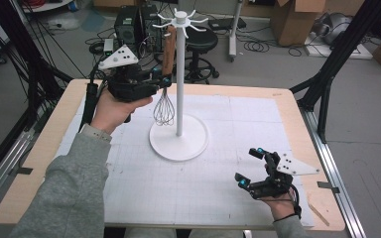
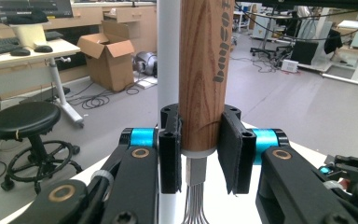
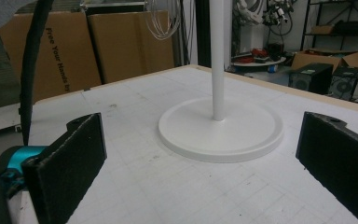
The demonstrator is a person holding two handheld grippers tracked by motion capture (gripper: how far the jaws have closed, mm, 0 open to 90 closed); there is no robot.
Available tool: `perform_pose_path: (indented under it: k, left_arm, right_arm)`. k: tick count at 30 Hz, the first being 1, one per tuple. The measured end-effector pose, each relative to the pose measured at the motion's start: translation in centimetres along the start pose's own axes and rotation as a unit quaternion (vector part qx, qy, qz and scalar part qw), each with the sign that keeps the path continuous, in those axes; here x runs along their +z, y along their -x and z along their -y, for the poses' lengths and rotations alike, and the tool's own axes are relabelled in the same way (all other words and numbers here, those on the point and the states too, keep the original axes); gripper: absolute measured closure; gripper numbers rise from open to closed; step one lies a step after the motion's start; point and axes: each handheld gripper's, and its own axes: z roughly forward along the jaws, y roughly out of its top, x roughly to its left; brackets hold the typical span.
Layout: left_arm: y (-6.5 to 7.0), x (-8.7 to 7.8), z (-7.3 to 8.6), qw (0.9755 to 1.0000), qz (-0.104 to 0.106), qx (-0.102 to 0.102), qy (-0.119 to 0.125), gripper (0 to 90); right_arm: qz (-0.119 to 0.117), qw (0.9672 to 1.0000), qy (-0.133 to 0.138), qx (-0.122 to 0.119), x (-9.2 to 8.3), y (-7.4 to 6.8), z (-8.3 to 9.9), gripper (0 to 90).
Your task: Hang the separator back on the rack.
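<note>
whisk: wooden-handled wire whisk [image 1: 166,74] hangs beside the pole of the white hook-topped stand [image 1: 179,141], above its round base
axis: vertical, handle up, wire loops down
left gripper [image 2: 199,154]: jaws clamped on the lower handle, just above the metal collar
right gripper [image 1: 250,167]: jaws wide apart, nothing between, resting on white grid mat [image 1: 228,198] well away from whisk

A wooden table [image 1: 39,148] carries a white gridded mat [image 1: 178,193], with a white stand [image 1: 179,134] on it
</note>
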Motion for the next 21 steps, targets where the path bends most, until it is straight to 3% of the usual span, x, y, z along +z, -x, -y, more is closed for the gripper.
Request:
perform_pose_path:
  k: [6,17,21]
  left_arm:
    - [0.0,0.1,0.1,0.9999,-0.008,0.006,-0.002,69.0]
    - [-0.4,-1.6,1.2,0.9995,-0.001,0.023,0.019,44.5]
    - [-0.6,-2.8,2.6,0.9988,0.01,0.04,0.027,32.7]
  right_arm:
    - [0.0,1.0,-0.001,0.002,0.0,-0.1,0.0,0.7]
    - [0.002,1.0,-0.001,0.001,-0.2,-0.2,0.0,0.7]
    - [0.001,1.0,-0.002,0.0,-0.2,-0.1,0.0,0.7]
